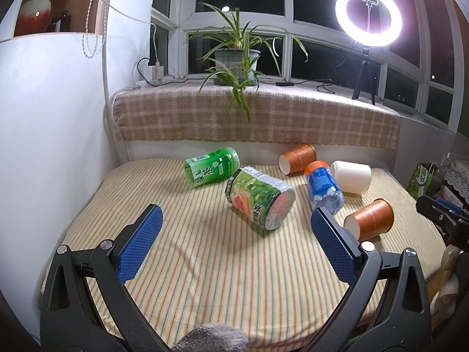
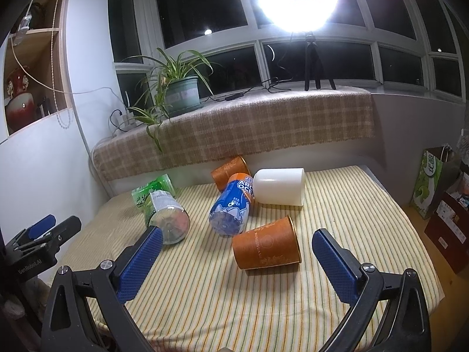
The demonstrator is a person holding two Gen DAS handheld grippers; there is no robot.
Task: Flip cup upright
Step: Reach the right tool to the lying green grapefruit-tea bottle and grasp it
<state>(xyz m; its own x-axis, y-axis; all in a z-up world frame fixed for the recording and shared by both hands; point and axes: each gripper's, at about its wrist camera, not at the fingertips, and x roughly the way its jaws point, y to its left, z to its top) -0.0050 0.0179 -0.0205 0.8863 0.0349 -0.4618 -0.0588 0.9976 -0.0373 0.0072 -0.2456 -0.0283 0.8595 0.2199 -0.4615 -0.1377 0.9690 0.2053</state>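
Three cups lie on their sides on the striped table. A near orange paper cup lies just ahead of my right gripper, which is open and empty above the cloth. A far orange cup and a white cup lie at the back. My left gripper is open and empty, hovering before a green-label bottle. The right gripper also shows at the right edge of the left wrist view.
A blue-label bottle and a green tea bottle lie among the cups. A plaid-covered sill with a potted plant and a ring light is behind. Boxes and a green bag stand right of the table.
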